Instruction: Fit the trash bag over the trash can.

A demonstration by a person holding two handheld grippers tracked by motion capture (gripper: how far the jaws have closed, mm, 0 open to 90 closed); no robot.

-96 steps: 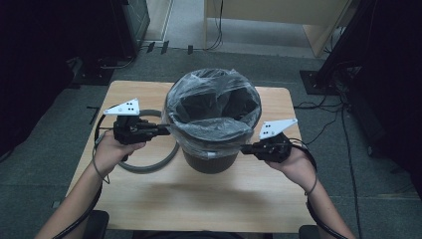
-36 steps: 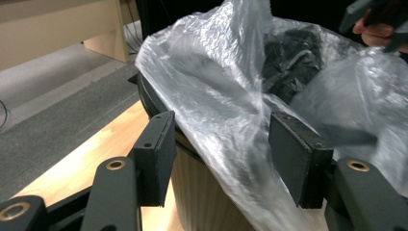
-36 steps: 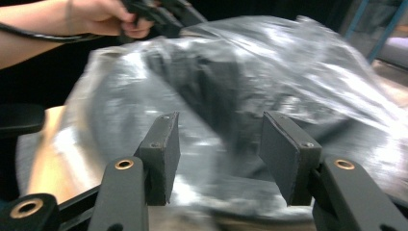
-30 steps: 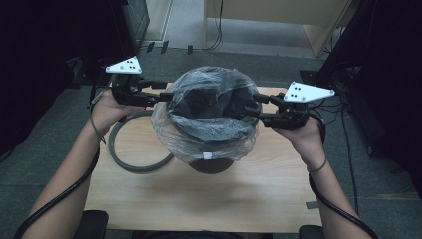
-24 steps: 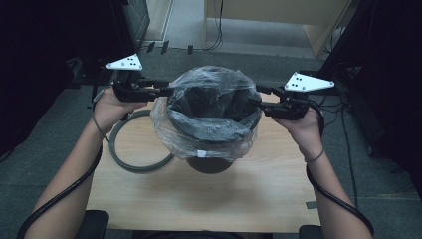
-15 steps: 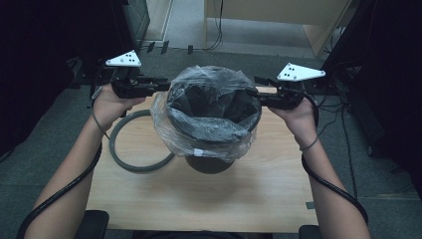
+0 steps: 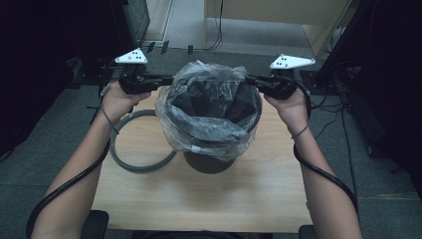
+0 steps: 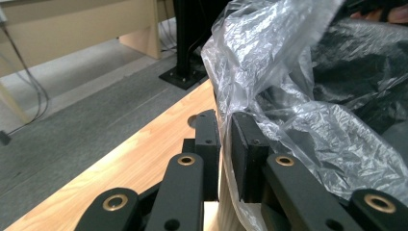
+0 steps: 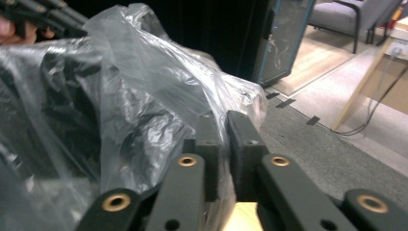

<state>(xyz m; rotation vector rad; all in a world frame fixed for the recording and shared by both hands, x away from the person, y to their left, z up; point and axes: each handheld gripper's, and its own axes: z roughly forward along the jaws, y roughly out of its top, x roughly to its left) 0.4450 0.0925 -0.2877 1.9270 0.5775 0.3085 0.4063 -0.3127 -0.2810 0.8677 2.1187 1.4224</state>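
A black bin [image 7: 209,162] stands mid-table, lined with a clear plastic bag [image 7: 209,79] whose rim hangs crumpled down its outside. My left gripper [image 7: 166,78] is at the bin's far left rim. Its jaws have just been closing, and in the left gripper view the left gripper [image 8: 224,120] pinches a fold of the bag [image 8: 269,57]. At the far right rim my right gripper [image 7: 249,78] is shut on the film too; the right gripper view shows the right gripper [image 9: 222,120] with the bag [image 9: 144,72] between its pads.
A grey ring [image 7: 134,167] lies flat on the wooden table [image 7: 199,199] left of the bin. Behind the table are a dark cabinet [image 7: 134,20], floor cables and a wooden desk [image 7: 278,10]. Black equipment stands at the right.
Both grippers have shifted along the rim toward the bin's far side and closed on the bag's edge. The film between them now stands up in a peak.
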